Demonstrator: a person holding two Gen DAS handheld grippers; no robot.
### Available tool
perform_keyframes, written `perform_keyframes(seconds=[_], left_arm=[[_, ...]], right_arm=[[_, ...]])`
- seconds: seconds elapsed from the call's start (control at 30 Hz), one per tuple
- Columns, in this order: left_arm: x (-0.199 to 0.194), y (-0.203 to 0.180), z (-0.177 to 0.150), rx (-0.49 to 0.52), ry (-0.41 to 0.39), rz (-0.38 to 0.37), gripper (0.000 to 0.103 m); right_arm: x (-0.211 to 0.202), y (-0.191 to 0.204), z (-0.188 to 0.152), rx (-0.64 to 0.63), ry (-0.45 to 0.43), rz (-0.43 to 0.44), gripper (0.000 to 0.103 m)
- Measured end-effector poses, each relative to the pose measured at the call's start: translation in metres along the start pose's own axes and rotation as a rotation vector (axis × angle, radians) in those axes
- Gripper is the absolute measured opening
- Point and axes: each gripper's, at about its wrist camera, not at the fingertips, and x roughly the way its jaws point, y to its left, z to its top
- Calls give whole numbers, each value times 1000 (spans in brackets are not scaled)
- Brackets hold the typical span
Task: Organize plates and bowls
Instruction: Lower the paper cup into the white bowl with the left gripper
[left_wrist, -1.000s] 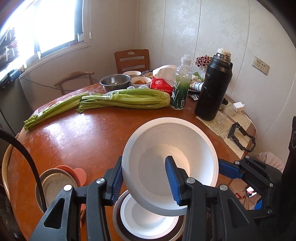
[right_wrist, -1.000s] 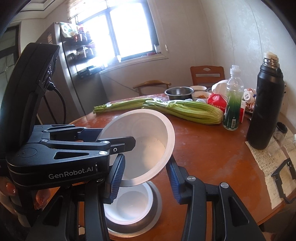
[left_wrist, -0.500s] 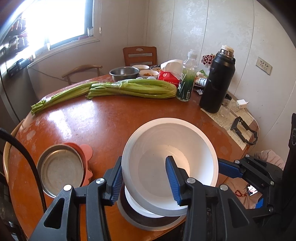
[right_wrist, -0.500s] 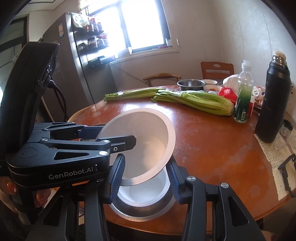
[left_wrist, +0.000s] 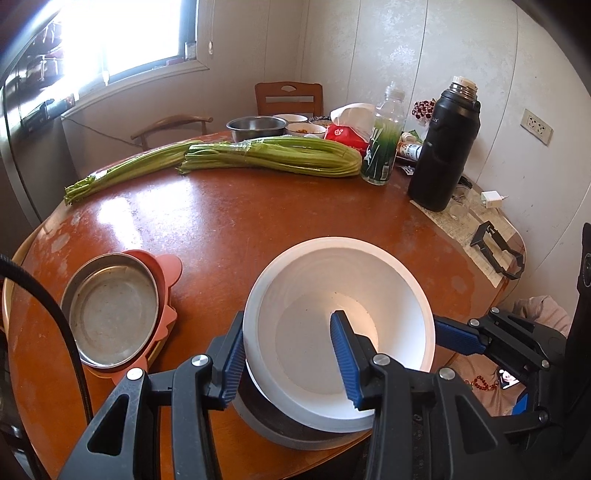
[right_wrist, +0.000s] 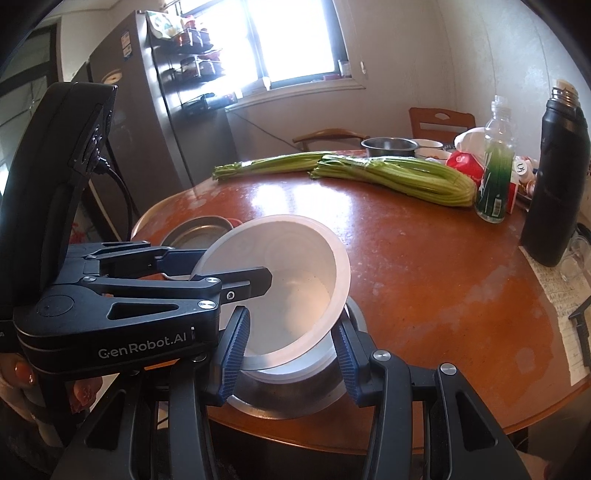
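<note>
— White bowl (left_wrist: 314, 325), plain, tilted, sat above steel bowl (right_wrist: 288, 391) at table (left_wrist: 229, 229) edge.
— Grips?
— Left gripper (left_wrist: 288, 354) clenched its rim; right gripper (right_wrist: 291, 350) stood released.

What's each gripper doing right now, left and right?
Left gripper: shut on the white bowl, pinching its rim.
Right gripper: open, straddling the bowl stack, gripping nothing.

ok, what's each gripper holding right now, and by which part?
The left gripper grips the white bowl by its near rim, one finger inside, one outside. The right gripper is open beside the bowl, holding nothing.
</note>
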Motion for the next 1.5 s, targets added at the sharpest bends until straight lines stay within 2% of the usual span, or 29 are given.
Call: perform_keyframes(seconds=[1.0, 1.5], left_arm=[[34, 3, -14, -20, 49, 49, 44], [41, 6, -17, -33, 45, 75, 45]], right_arm=[[31, -8, -14, -18, 65, 13, 48], [38, -8, -18, -57, 56, -10, 48]])
